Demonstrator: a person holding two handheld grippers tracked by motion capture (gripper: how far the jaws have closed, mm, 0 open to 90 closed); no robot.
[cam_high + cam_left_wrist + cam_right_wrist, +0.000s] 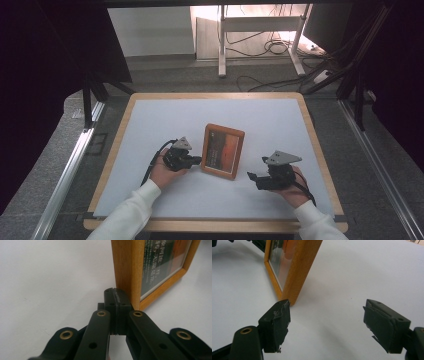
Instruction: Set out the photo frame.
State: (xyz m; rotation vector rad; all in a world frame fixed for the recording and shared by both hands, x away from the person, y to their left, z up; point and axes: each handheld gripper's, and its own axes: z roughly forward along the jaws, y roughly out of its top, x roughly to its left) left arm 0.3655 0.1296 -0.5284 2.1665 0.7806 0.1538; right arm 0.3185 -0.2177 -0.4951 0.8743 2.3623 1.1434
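Wooden-framed picture, orange-brown rectangular frame with a dark print and pale lettering behind glass (223, 151), stands upright near the middle of the white table mat (165, 117), leaning slightly back, face toward the person. It looks already stood up; what seems left, by my reading, is steadying or squaring it and then letting go. Cannot tell whether a rear prop is out.

Left gripper (192, 160): black two-jaw tool with a grey three-cornered plate, held low at the frame's left edge. In the left gripper view the jaws are pressed fully together, nothing between them, tips (115, 298) touching or just beside the lower corner of the frame's side (126, 270); cannot tell which. So it appears to nudge or brace rather than clamp. Left hand (162, 172) rests on the mat, white sleeve behind.

Right gripper (256, 178): jaws spread wide, holding nothing, near the frame's right lower corner but apart from it. In the right gripper view the frame corner (298, 277) lies just beyond the near jaw, bare mat between the two pads. Right hand (295, 187) low, wrist near the table's front edge
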